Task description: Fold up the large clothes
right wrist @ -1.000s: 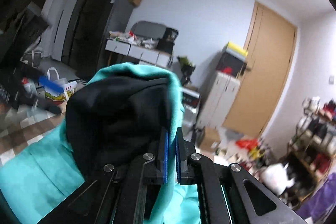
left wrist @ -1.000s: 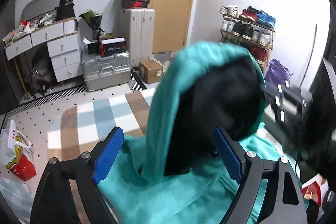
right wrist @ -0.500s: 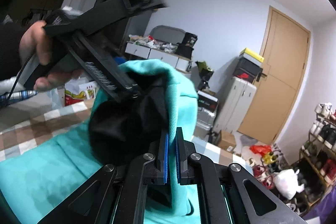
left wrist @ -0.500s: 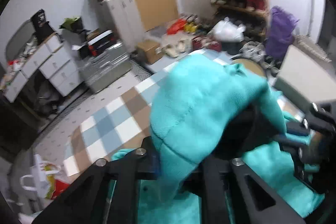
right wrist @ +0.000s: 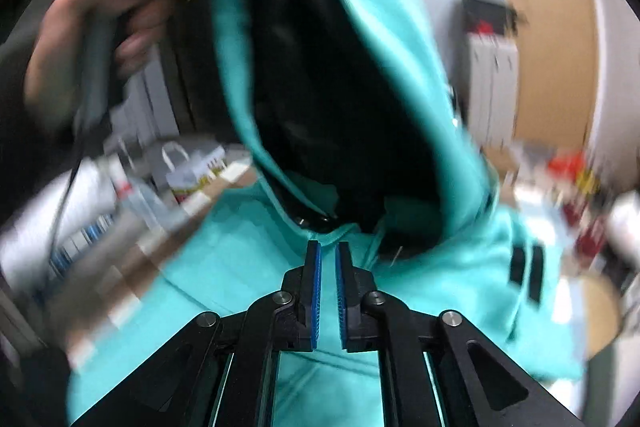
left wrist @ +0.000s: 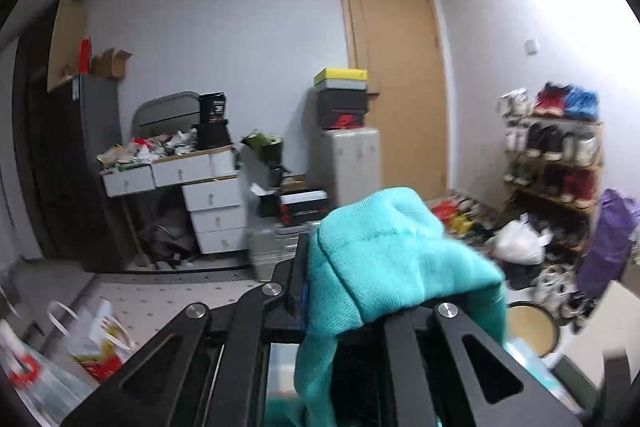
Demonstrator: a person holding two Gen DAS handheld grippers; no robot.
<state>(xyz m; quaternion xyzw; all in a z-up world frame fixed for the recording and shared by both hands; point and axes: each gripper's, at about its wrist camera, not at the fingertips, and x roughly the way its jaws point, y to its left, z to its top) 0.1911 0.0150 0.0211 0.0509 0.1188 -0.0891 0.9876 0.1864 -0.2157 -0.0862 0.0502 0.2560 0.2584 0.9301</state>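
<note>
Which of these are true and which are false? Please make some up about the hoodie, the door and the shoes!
1. The hoodie is teal. True.
2. The left hand-held gripper is shut on the hoodie. True.
3. The door stands wide open. False: it is closed.
4. The shoe rack is empty. False: its shelves are full of shoes.
5. The hood's lining is black. True.
</note>
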